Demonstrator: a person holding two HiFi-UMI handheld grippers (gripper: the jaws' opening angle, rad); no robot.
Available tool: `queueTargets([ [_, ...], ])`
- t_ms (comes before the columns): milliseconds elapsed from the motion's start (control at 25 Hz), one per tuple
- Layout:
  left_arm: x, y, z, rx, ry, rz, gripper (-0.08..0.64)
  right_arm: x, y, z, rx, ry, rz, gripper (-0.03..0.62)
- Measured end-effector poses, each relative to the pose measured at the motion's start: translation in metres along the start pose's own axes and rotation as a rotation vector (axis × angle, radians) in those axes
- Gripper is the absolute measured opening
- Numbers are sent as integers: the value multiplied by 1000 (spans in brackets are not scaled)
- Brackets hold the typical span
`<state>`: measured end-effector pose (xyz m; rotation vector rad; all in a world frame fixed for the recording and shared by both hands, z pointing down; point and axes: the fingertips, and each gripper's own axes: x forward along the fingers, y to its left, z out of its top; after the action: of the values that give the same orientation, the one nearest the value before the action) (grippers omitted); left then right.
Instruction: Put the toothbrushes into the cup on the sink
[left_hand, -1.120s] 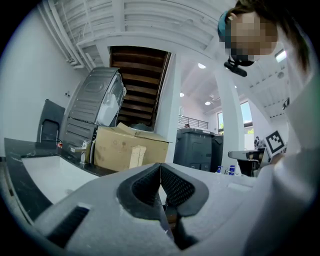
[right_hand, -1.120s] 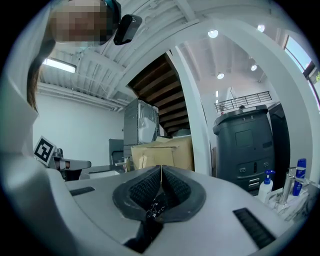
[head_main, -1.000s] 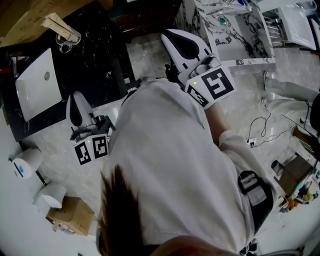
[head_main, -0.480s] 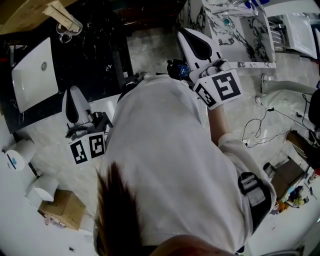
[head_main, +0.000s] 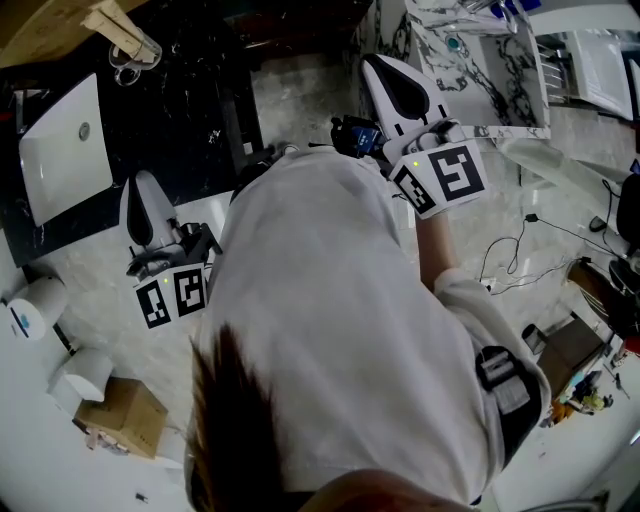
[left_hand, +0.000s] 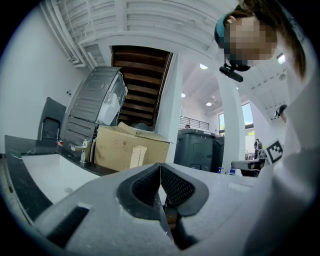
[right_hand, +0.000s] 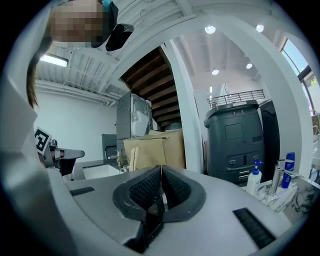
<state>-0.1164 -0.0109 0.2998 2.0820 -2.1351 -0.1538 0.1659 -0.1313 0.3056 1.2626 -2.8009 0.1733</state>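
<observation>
**Our Tally, Kind by Kind**

We count two tongs: the left tongs (left_hand: 160, 170) and the right tongs (right_hand: 161, 172). We see two marker cubes, a left cube (head_main: 172, 298) and a right cube (head_main: 445, 178). We find two sinks, a white sink (head_main: 55, 165) and a marble sink (head_main: 480, 75). There are two white rolls, an upper roll (head_main: 28, 315) and a lower roll (head_main: 88, 372). We count one cardboard box (head_main: 125, 418) and two bottles, a white pump bottle (right_hand: 255, 176) and a blue bottle (right_hand: 289, 167).
</observation>
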Motion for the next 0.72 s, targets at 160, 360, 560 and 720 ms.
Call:
queueTargets([
  [160,4,-1,0,-1,3,-5,16,2,-3,-1,0,8,-3,17],
  [360,5,-2,-1,-2,4,-8,17,1,-5,-2,-1,10,-8,17],
  [560,5,0,-1,-2,3,-6,17,2,-4,-1,0,5,-12,18],
  [720,4,1,-2,-3,5,-4,17,4,-4,-2,4,6,-12,17],
])
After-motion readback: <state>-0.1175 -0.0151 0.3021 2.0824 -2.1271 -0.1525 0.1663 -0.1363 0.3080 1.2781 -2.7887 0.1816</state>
